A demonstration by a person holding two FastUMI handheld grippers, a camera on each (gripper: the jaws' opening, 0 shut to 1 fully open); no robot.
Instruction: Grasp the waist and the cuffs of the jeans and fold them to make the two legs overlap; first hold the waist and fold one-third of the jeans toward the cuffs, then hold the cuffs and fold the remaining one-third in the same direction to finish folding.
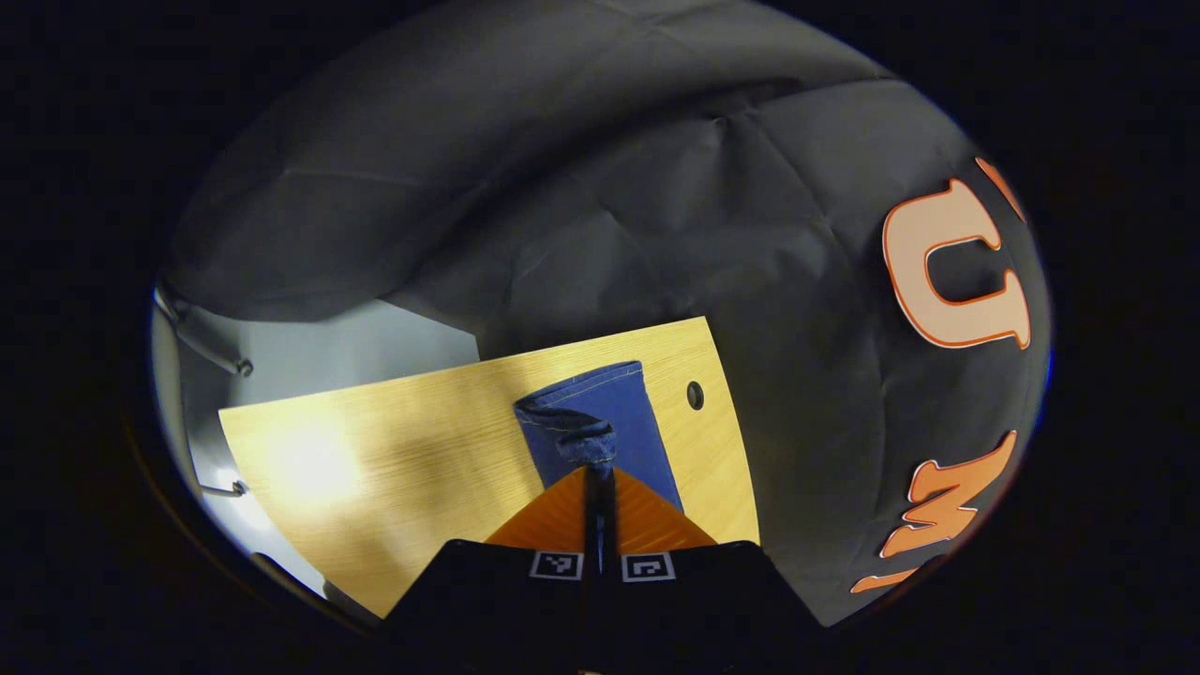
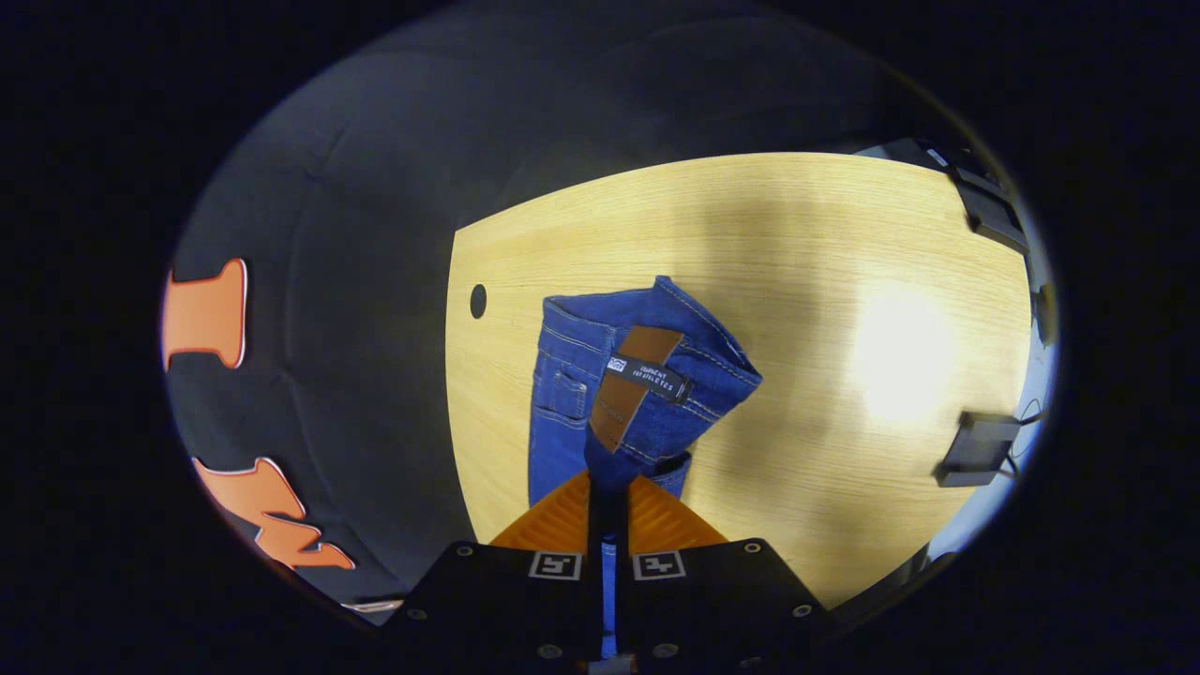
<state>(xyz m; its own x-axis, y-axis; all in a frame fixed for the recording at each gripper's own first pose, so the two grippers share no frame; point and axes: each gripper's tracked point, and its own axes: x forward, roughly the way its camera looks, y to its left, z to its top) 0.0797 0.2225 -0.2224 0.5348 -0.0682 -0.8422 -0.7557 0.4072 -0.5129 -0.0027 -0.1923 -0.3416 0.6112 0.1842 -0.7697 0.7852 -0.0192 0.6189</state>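
Blue jeans lie on a light wooden table. In the left gripper view the cuff end of the jeans (image 1: 600, 422) stretches away from me, and my left gripper (image 1: 598, 473) is shut on a bunched fold of the cuffs. In the right gripper view the waist end of the jeans (image 2: 637, 375) shows, with a brown leather patch (image 2: 634, 386) and a back pocket (image 2: 561, 392). My right gripper (image 2: 607, 487) is shut on the waistband, which is lifted and turned over so the patch faces me.
The wooden table (image 2: 825, 450) has a small round hole (image 2: 478, 301) near its edge by the black cloth wall. Dark devices with cables (image 2: 975, 450) sit along the table's far right edge. A metal rack (image 1: 211, 352) stands beyond the table's left side.
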